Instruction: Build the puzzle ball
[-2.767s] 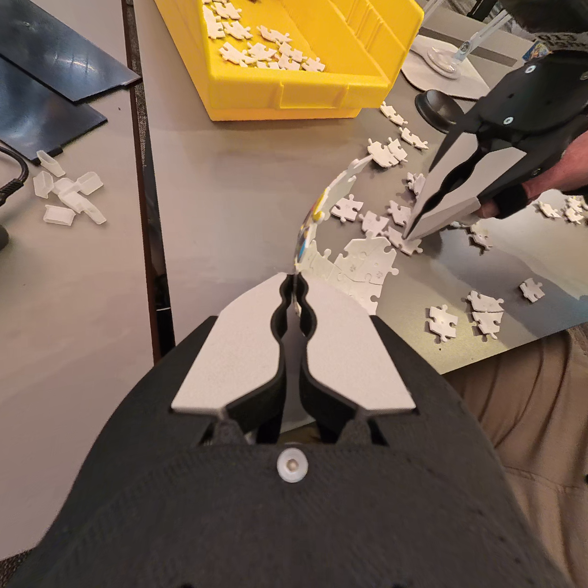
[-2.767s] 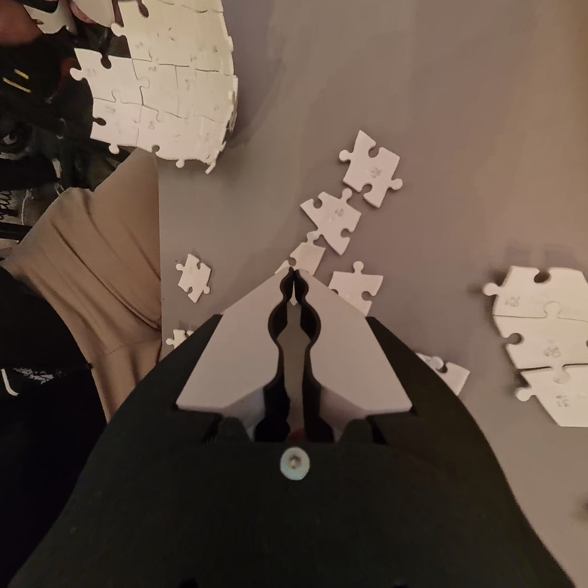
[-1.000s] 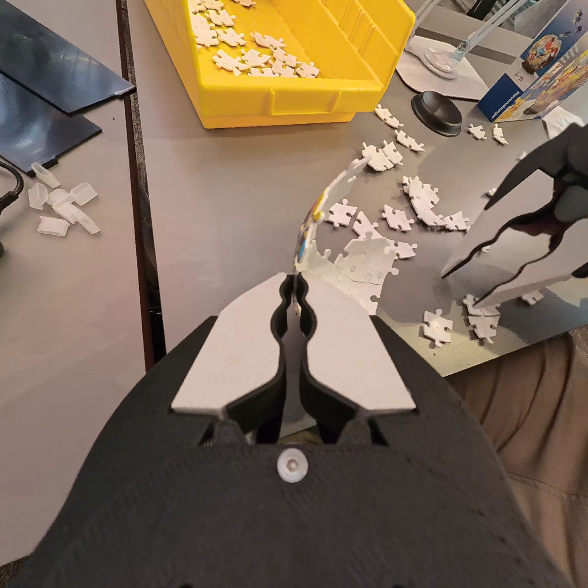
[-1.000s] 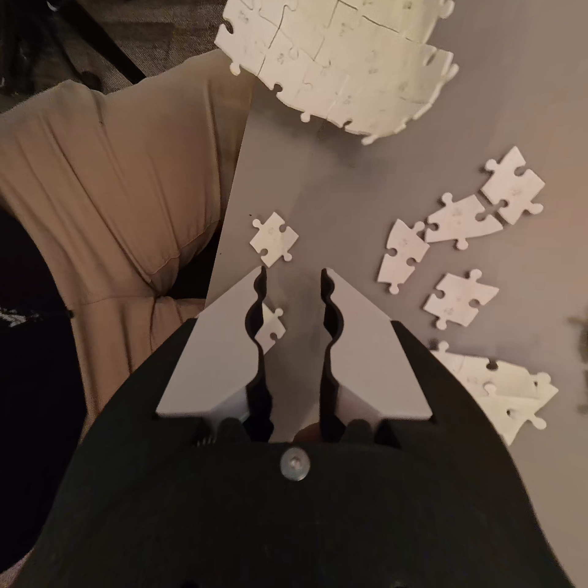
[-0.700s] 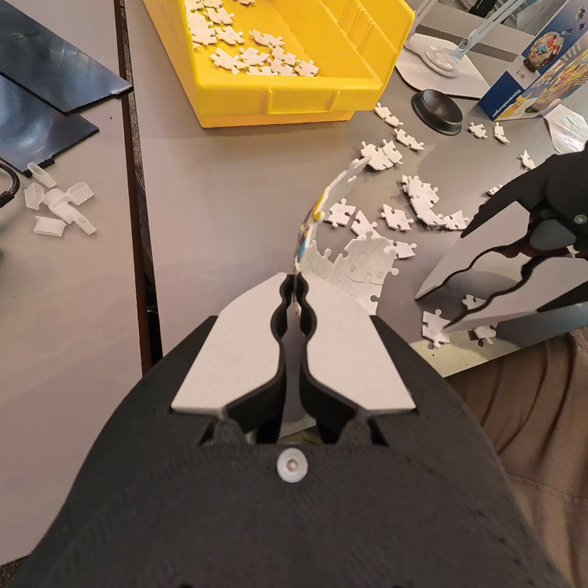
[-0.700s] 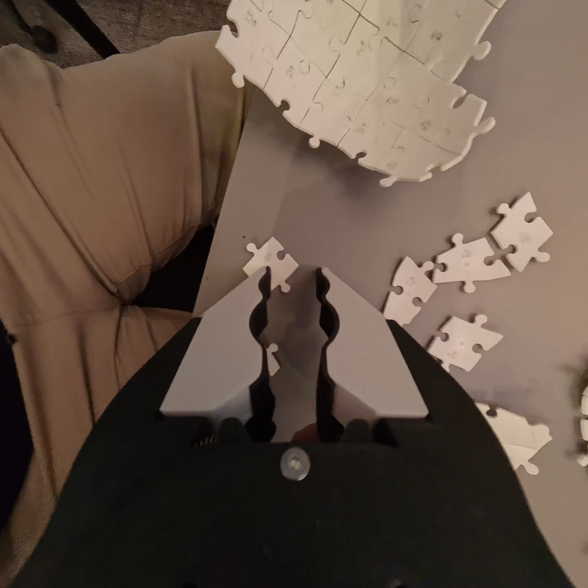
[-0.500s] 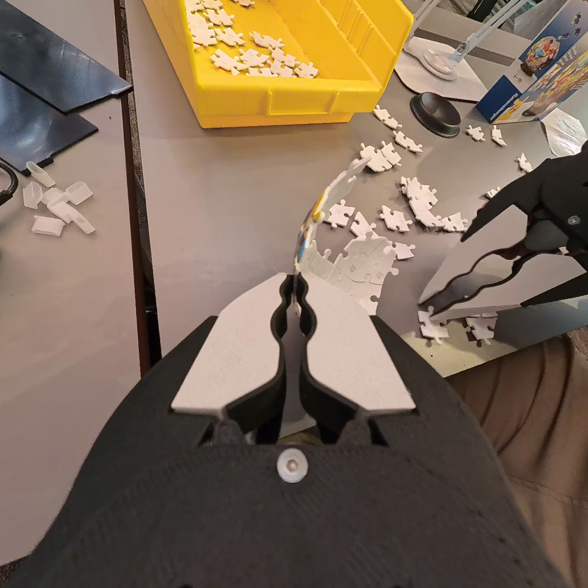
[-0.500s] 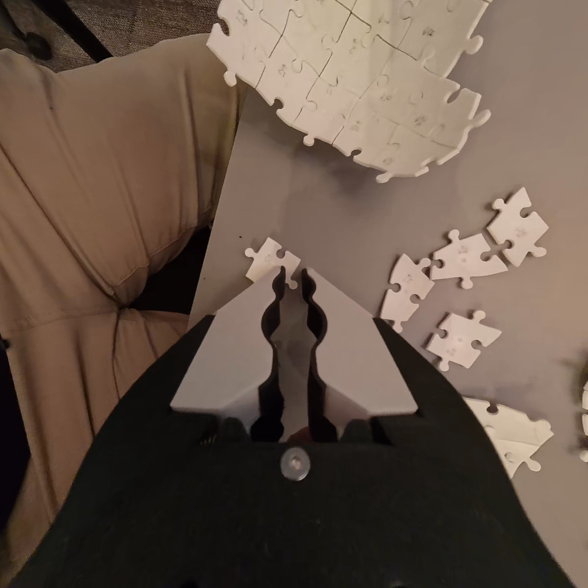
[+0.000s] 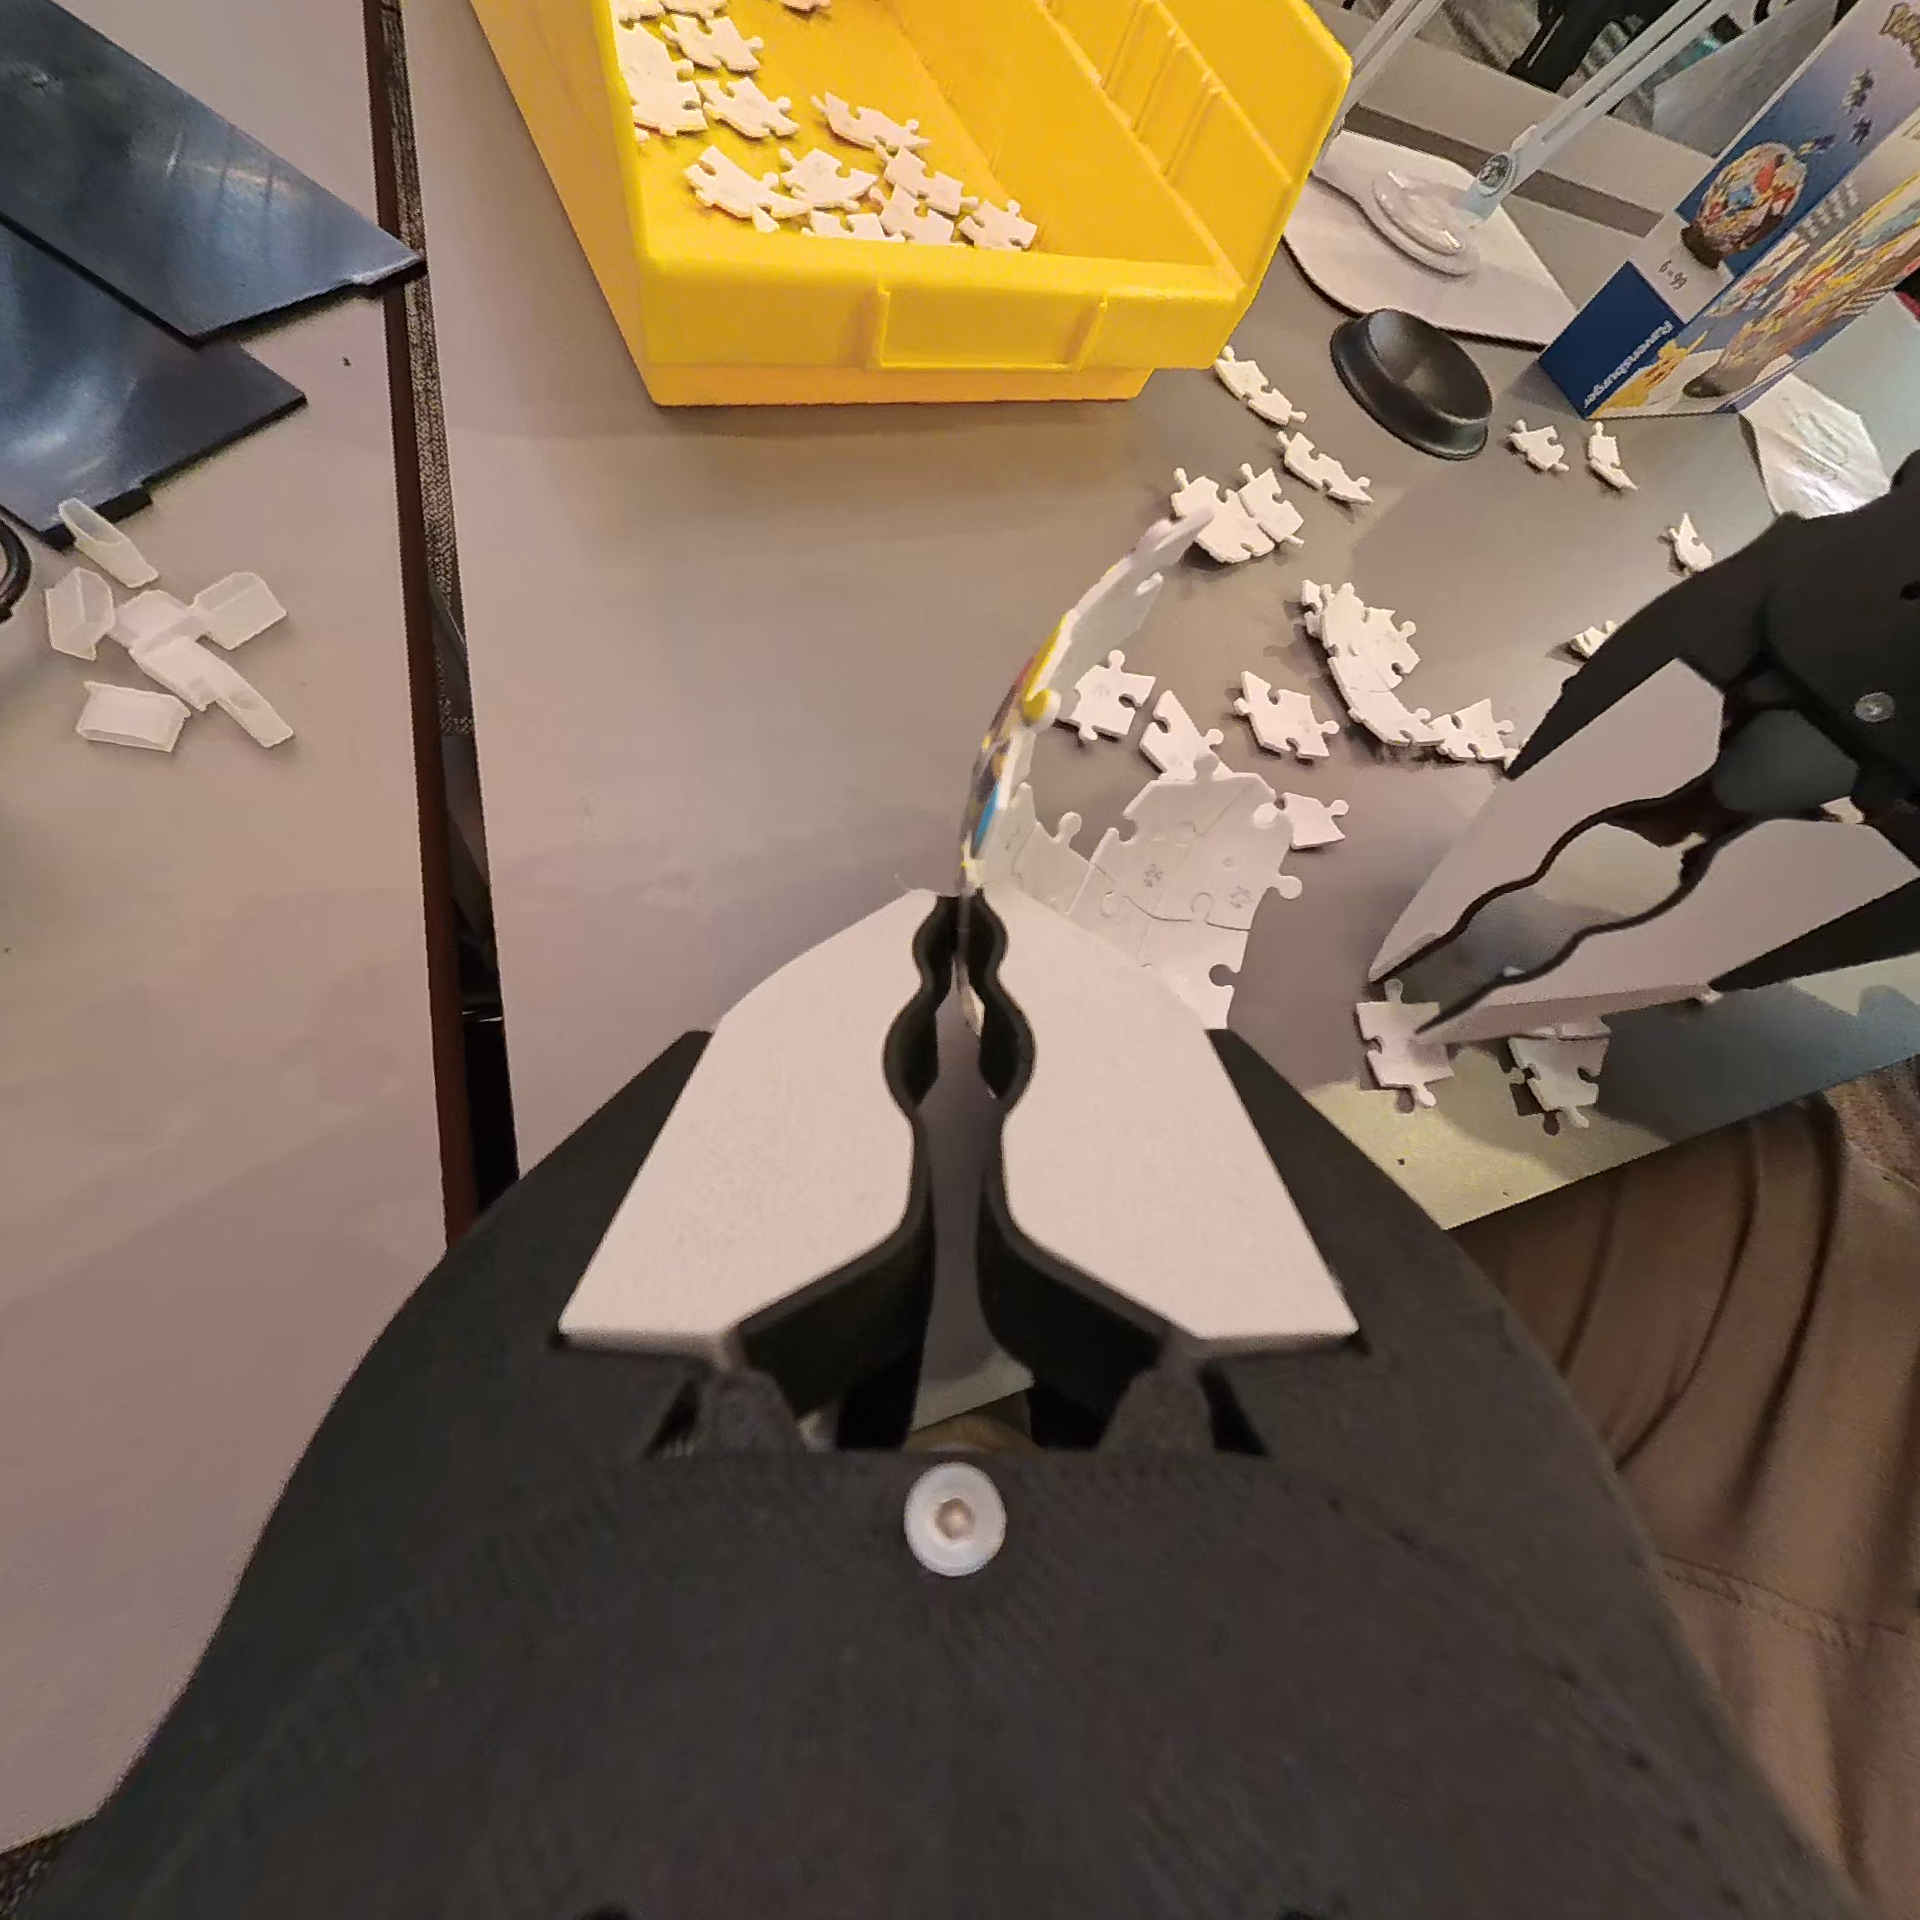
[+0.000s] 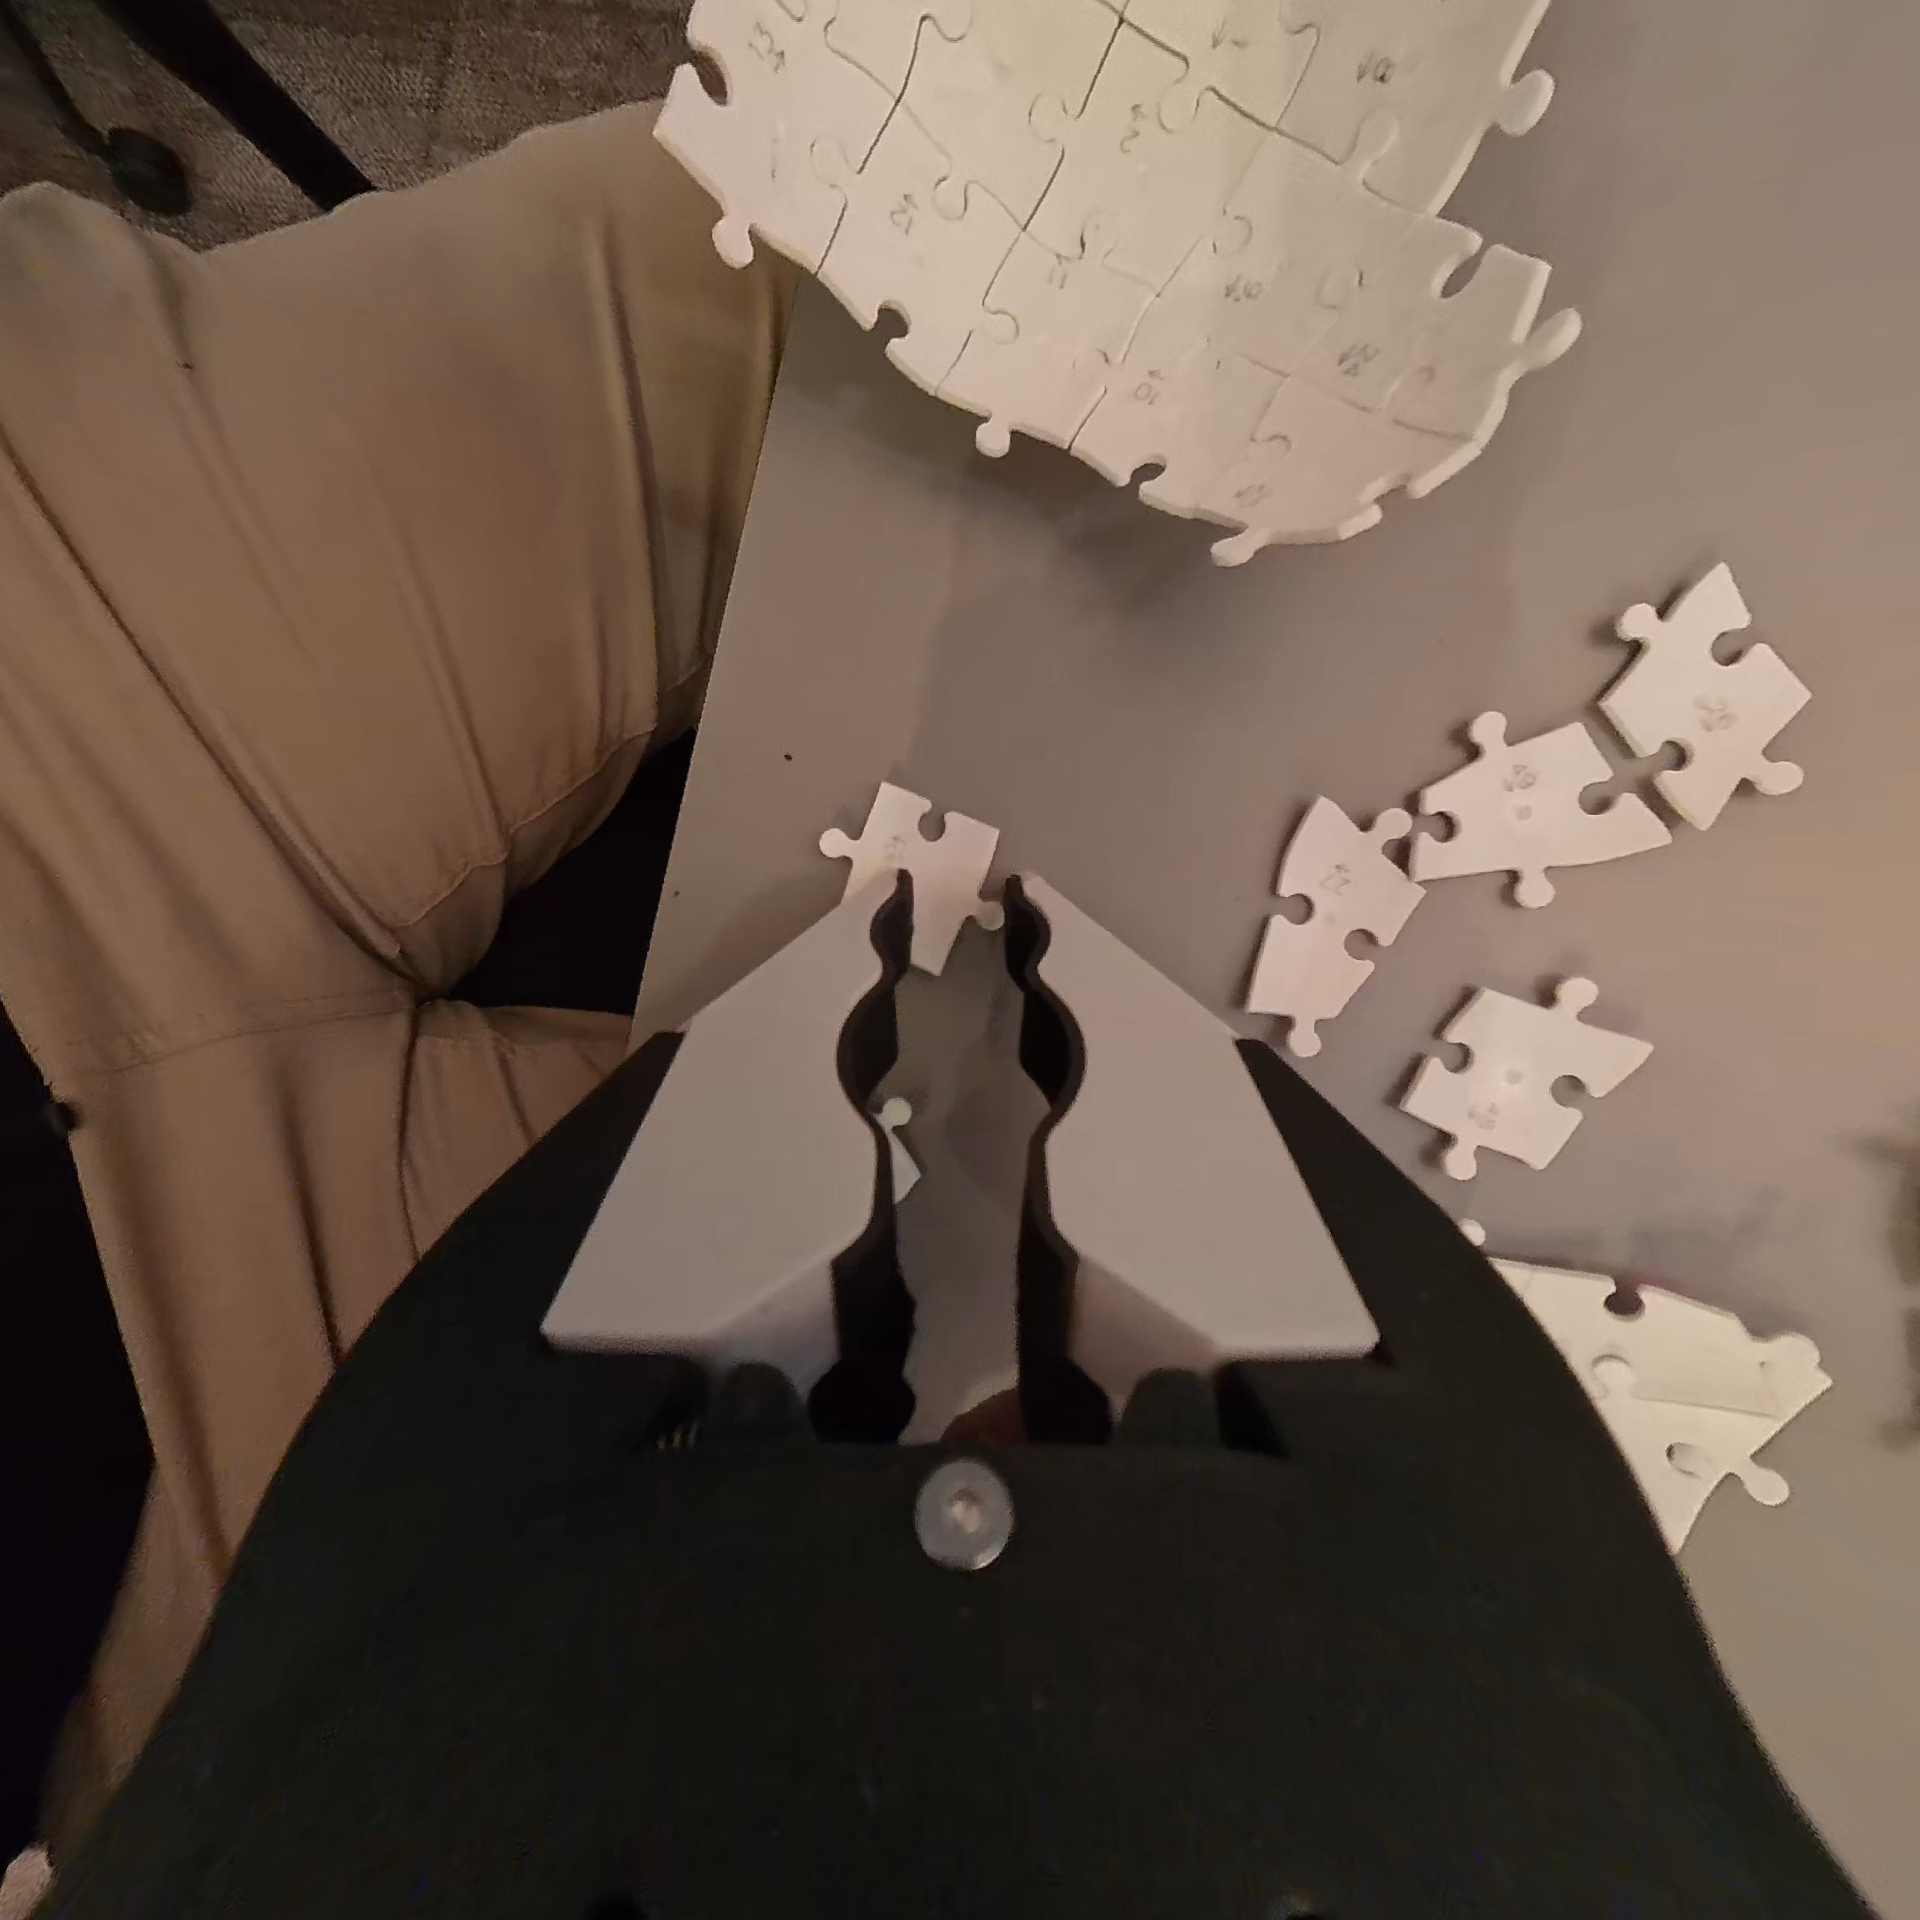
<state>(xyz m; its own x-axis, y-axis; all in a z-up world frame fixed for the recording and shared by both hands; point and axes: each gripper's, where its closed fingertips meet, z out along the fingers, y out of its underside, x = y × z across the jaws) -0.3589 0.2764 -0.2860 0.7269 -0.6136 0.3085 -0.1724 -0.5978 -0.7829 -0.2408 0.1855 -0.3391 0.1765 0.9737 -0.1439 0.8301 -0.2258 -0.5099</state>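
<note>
My left gripper (image 9: 961, 914) is shut on the lower edge of a curved, partly built section of the puzzle ball (image 9: 1174, 862), held upright above the grey table (image 9: 727, 644). Its white inner side also shows at the top of the right wrist view (image 10: 1143, 239). My right gripper (image 10: 956, 888) is down at the table's front edge, its narrow jaws pinching a single white puzzle piece (image 10: 920, 852) that lies flat there. In the left wrist view this gripper (image 9: 1403, 1008) touches the same piece (image 9: 1397, 1049).
A yellow bin (image 9: 1039, 322) with several pieces stands at the back. A black round stand (image 9: 1413, 384) and the puzzle box (image 9: 1714, 301) are at the back right. Loose pieces (image 10: 1517, 1081) and a joined strip (image 10: 1683, 1382) lie right of my right gripper. A person's tan-clothed lap (image 10: 312, 623) borders the table edge. There is about 15 centimeters between the tips of the two grippers.
My right gripper opened, moved from the loose pieces to the table's front edge, came down and narrowed its jaws around a single piece. The left gripper has held the ball section still.
</note>
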